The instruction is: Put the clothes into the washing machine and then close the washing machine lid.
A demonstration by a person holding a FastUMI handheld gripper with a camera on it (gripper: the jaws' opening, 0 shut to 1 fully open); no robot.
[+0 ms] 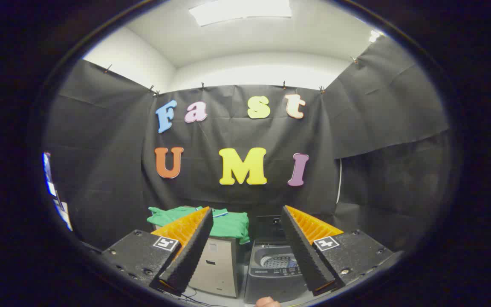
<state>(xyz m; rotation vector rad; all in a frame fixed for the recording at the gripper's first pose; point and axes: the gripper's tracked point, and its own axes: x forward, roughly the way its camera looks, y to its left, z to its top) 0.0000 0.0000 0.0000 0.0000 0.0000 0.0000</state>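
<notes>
A green garment [228, 224] lies on top of a pale box-shaped stand [218, 266], beyond and partly behind my left finger. To its right sits a small grey top-loading washing machine [271, 281] with its lid [269, 226] raised and the perforated drum [277, 261] showing. My gripper [245, 213] is open, well short of both, with nothing between its fingers. The machine sits in the gap between the fingers, close to the right one.
Black cloth walls close the booth behind and on both sides. Thin cables [194, 298] trail on the floor in front of the stand. Part of a person's finger [267, 302] shows just below the machine. A bright screen edge [51, 187] stands far left.
</notes>
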